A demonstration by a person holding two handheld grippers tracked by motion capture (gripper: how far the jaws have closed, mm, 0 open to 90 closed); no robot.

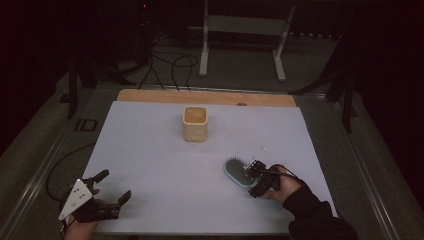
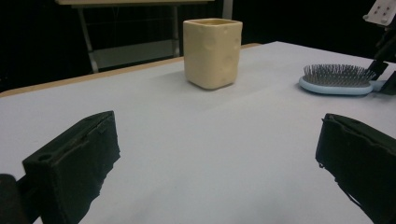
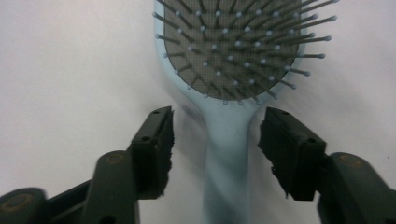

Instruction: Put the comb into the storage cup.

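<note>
The hairbrush [image 3: 227, 70], pale blue with a dark pad of bristles facing up, lies flat on the table [image 1: 165, 165] directly ahead of the right gripper [image 3: 215, 140]. In the right gripper view its handle runs back between the two jaws, which stand on either side of it with a gap on each side, so the pads do not press on it. The high view cannot resolve that gap; it shows instead that the right gripper [image 1: 259, 181] reaches the brush [image 1: 235, 172] from the near right part of the table, the head pointing away to its left.

The left gripper [image 1: 107, 192] rests at the near left edge, its jaws spread wide with nothing between them. From the left gripper view the brush [image 2: 337, 79] shows side-on, bristles upright, far off to the right.

A cream square cup [image 1: 194, 123] stands upright beyond both grippers, well apart from the brush, with bare table between. In the left gripper view the cup [image 2: 212, 52] stands straight ahead.
</note>
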